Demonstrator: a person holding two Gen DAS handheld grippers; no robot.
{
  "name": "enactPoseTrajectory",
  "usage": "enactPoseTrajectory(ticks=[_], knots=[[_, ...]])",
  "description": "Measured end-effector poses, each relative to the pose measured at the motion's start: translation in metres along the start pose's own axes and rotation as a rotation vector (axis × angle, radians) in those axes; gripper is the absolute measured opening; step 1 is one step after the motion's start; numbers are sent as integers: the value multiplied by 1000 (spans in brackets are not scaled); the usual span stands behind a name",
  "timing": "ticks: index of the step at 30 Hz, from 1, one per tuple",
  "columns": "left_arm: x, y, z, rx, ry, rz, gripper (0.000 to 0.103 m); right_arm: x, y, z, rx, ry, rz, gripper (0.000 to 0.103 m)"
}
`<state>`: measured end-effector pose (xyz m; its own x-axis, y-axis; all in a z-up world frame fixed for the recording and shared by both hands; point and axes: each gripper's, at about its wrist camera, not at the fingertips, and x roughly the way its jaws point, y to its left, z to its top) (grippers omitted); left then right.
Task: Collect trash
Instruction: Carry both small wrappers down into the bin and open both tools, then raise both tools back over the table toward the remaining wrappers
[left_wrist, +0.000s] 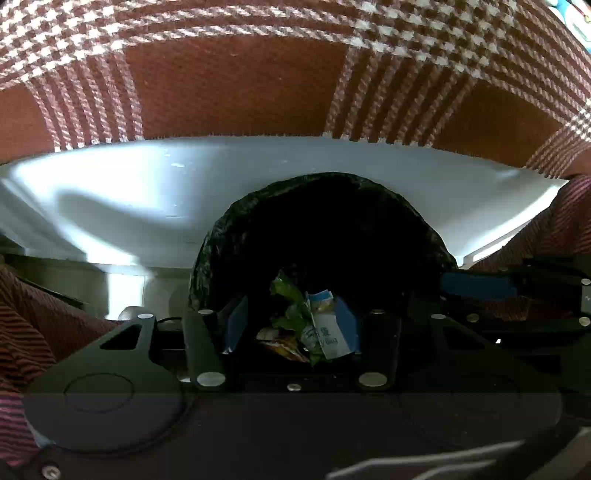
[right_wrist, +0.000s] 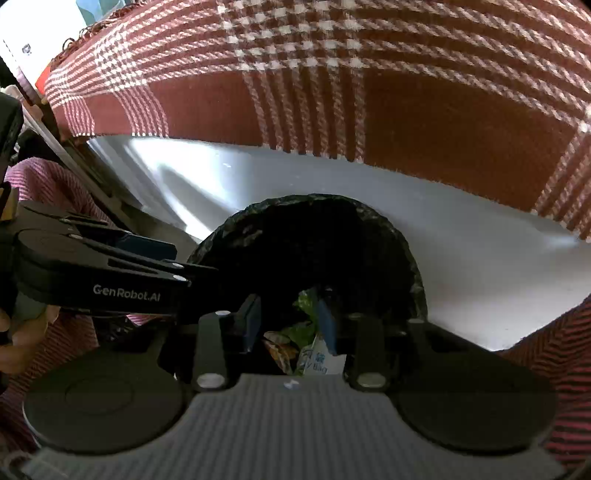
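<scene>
We hold both grippers over the mouth of a round bin lined with a black plastic bag (left_wrist: 325, 206), which stands on a pale grey floor (left_wrist: 147, 199) in front of a red-and-white plaid woven cloth (left_wrist: 236, 85).

The left gripper (left_wrist: 291, 328) has its blue-padded fingers (left_wrist: 236, 325) apart, pressing on nothing. Seen between them, down inside the bin, lies the crumpled trash: a green wrapper (left_wrist: 291, 299), a white-and-blue printed packet (left_wrist: 327, 332) and an orange-yellow wrapper (left_wrist: 280, 345), bunched together and touching.

The right gripper (right_wrist: 290, 325) likewise has its blue-padded fingers (right_wrist: 327, 325) apart and clamps nothing; the same wrappers show below it in the bag. From the right wrist view the left gripper reaches in from the left, just beside the bin's rim.
</scene>
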<state>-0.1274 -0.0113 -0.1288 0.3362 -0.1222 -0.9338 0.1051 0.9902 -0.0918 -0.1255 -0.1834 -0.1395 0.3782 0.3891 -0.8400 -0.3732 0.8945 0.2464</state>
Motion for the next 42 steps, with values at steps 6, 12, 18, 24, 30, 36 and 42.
enactPoseTrajectory(ticks=[6,12,18,24,30,36,42], knots=[[-18,-1,4,28,-38,-7,50,-11,2,6,-19,-29,2,55],[-78,6,21,140,-217,-43,68,-55,-2,34,-67,-154,5,65],[-136,21,61,124,-425,-129,90,-112,-12,74,-113,-337,-18,74],[-146,12,119,142,-572,-106,94,-143,-31,125,-110,-523,-151,79],[-119,2,191,63,-598,-155,94,-129,-67,178,-58,-547,-249,82],[-76,-23,253,57,-552,-150,78,-95,-94,219,-13,-491,-301,79],[-41,-57,291,111,-540,-172,76,-95,-115,221,57,-479,-281,76]])
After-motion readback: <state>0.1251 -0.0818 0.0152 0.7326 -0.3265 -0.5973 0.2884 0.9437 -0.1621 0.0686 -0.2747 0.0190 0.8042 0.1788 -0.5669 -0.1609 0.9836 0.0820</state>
